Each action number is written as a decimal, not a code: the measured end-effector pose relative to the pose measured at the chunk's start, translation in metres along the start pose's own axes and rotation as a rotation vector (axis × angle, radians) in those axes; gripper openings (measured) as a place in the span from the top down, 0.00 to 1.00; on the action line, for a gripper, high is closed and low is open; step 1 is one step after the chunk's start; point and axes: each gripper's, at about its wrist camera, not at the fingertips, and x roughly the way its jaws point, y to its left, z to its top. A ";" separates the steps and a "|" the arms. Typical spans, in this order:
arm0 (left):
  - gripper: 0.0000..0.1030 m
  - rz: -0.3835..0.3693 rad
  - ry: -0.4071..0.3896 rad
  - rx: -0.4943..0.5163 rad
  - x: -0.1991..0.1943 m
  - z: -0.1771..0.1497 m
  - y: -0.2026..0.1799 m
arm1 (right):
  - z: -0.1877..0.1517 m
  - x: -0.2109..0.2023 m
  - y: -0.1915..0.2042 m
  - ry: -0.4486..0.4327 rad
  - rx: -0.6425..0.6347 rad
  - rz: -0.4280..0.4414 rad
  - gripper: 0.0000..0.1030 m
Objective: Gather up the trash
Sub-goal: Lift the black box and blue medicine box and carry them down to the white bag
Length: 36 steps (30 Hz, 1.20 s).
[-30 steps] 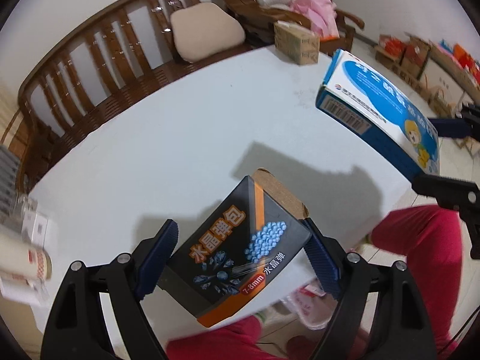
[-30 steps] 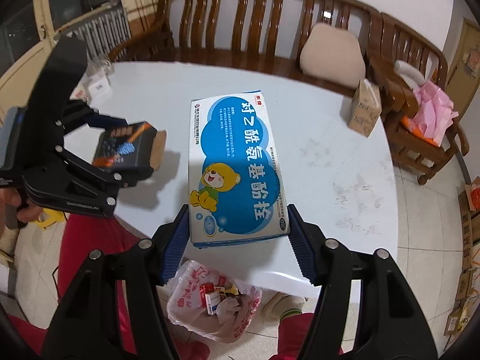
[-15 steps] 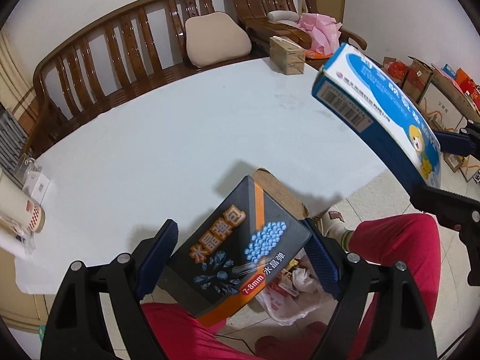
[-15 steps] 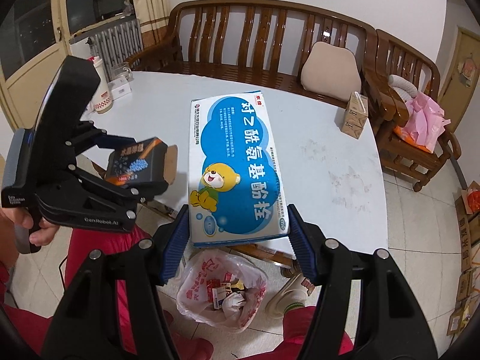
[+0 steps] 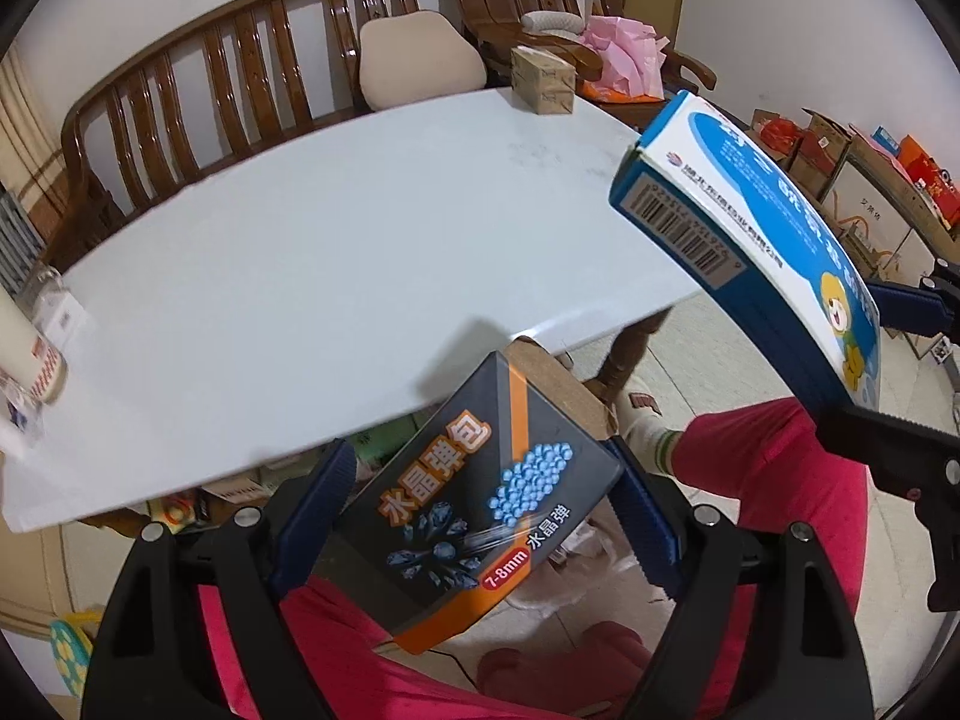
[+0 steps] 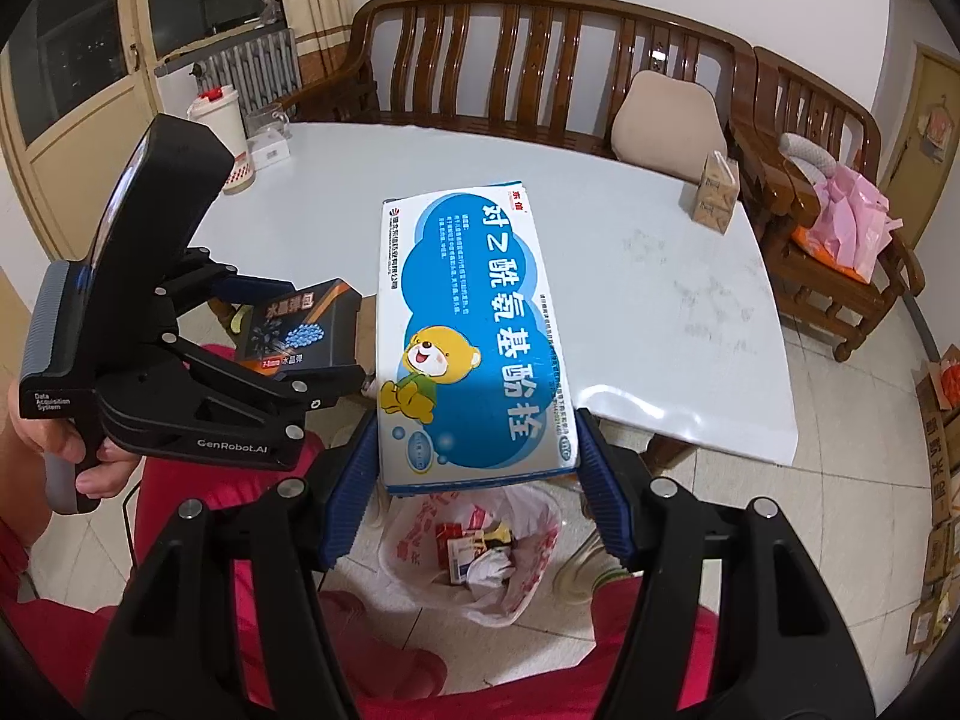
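Trash-filled white plastic bag (image 6: 480, 552) sits half hidden below my right gripper (image 6: 477, 480), clamped on a blue-and-white carton (image 6: 474, 330); my left gripper (image 5: 480, 516) grips a dark orange-striped box (image 5: 474, 498).

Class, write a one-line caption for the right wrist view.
Right gripper holds a blue medicine box above an open trash bag.

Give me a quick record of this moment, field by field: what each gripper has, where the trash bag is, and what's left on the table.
left gripper: shut on dark box
right gripper: shut on blue-and-white box
trash bag: open on floor below right gripper, holding packaging scraps
white table: small brown carton at far corner; cup at other end
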 end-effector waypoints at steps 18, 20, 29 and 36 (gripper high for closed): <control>0.22 -0.125 0.161 -0.092 0.086 -0.050 -0.011 | -0.066 0.056 0.007 0.143 0.067 -0.008 0.40; 0.22 -0.128 0.192 -0.106 0.101 -0.055 -0.010 | -0.072 0.066 0.006 0.158 0.070 -0.021 0.40; 0.22 -0.145 0.279 -0.142 0.147 -0.073 -0.014 | -0.098 0.112 -0.004 0.235 0.125 -0.019 0.40; 0.22 -0.143 0.338 -0.152 0.180 -0.078 -0.016 | -0.113 0.144 -0.011 0.296 0.149 -0.036 0.40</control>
